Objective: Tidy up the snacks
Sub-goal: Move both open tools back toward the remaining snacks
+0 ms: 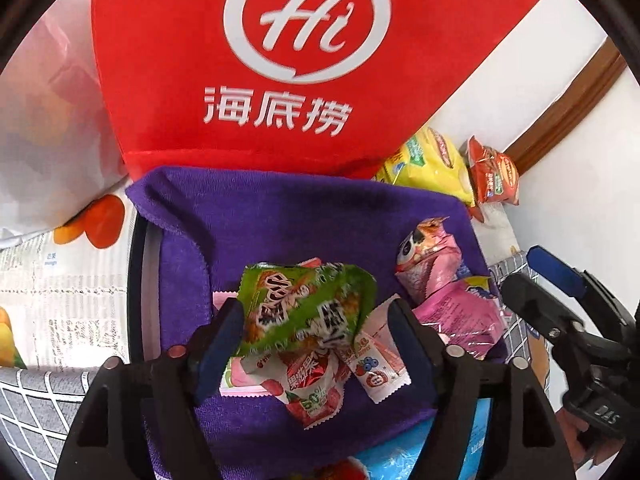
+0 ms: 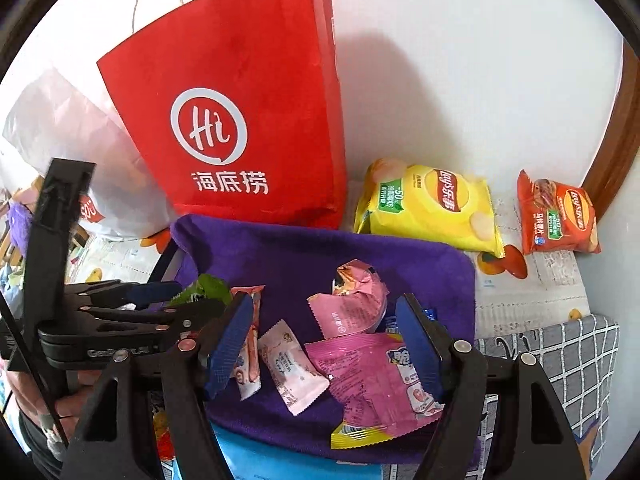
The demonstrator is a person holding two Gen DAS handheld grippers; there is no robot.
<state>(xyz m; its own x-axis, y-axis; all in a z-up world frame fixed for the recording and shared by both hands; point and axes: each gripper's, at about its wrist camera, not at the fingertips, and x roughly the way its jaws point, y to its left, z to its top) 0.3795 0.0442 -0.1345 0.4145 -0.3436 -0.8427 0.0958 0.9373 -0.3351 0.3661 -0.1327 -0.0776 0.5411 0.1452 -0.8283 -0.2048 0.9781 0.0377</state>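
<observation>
On the purple cloth, the light, crinkly green packet sits between the parted jaws of the left gripper, best pinched at its flat sealed edge, while the right gripper stands apart above the pink packets.

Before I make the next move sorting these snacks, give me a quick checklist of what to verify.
1. Left gripper free of the green packet: jaws apart, packet lying between them unclamped: ok.
2. Right gripper empty: jaws open above the pink packets: ok.
3. Grippers clear of each other: side by side, apart: ok.
4. Space on the purple cloth: bare at the back: ok.
5. All snacks gathered: yellow chip bag and red chip bag sit outside the cloth: not ok.
</observation>
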